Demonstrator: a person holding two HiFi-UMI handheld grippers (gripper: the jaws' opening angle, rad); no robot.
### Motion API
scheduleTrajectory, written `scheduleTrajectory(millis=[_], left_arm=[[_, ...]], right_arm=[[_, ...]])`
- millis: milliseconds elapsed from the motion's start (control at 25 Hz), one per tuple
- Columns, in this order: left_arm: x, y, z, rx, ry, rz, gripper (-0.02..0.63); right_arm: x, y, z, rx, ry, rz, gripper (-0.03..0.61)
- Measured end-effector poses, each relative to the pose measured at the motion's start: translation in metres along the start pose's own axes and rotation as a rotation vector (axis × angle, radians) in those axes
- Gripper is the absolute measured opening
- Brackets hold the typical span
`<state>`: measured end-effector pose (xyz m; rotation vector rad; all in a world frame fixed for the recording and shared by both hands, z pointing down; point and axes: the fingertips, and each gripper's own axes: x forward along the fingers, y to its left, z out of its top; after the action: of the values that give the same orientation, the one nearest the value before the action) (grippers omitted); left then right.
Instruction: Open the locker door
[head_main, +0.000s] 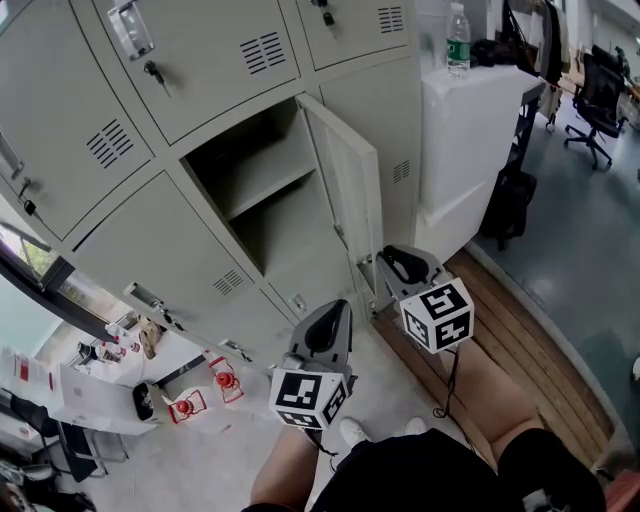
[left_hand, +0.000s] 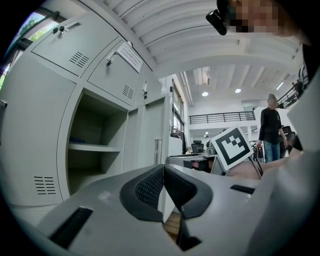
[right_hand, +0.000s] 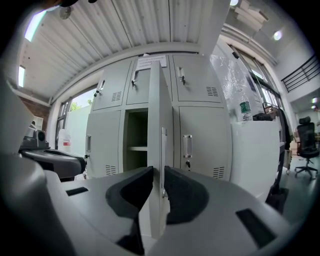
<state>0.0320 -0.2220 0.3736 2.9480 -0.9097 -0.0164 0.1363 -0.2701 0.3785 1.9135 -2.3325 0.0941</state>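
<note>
The grey locker door (head_main: 345, 190) stands swung out, showing the open compartment (head_main: 262, 190) with one shelf. My right gripper (head_main: 386, 258) is at the door's lower free edge. In the right gripper view the door (right_hand: 156, 115) is edge-on, straight ahead of the right gripper (right_hand: 158, 170), whose jaws are a narrow gap apart; the pads do not visibly press on it. My left gripper (head_main: 334, 308) hangs lower and left of the door, clear of it. In its own view the left gripper (left_hand: 163, 167) is shut on nothing, with the open compartment (left_hand: 92, 145) ahead on the left.
Closed lockers (head_main: 190, 60) surround the open one. A white cabinet (head_main: 470, 130) with a water bottle (head_main: 458, 40) stands right of the lockers, a black bag (head_main: 510, 205) beside it. An office chair (head_main: 600, 100) is far right. Red items (head_main: 225, 380) lie on the floor. A person (left_hand: 270, 127) stands beyond.
</note>
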Motion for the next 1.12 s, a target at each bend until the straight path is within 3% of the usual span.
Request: scheduleTrajectory(millis=[160,1120], left_arm=[[0.004,-0.006,-0.002,-0.003,0.002,0.001,0.017],[-0.002,-0.017,-0.003,0.003,0.007,0.06,0.017]], right_arm=[[-0.004,-0.015,-0.001,0.002,-0.001,-0.031,0.097],[-0.009,-0.055,-0.003,0.032,-0.003,-0.073,0.086]])
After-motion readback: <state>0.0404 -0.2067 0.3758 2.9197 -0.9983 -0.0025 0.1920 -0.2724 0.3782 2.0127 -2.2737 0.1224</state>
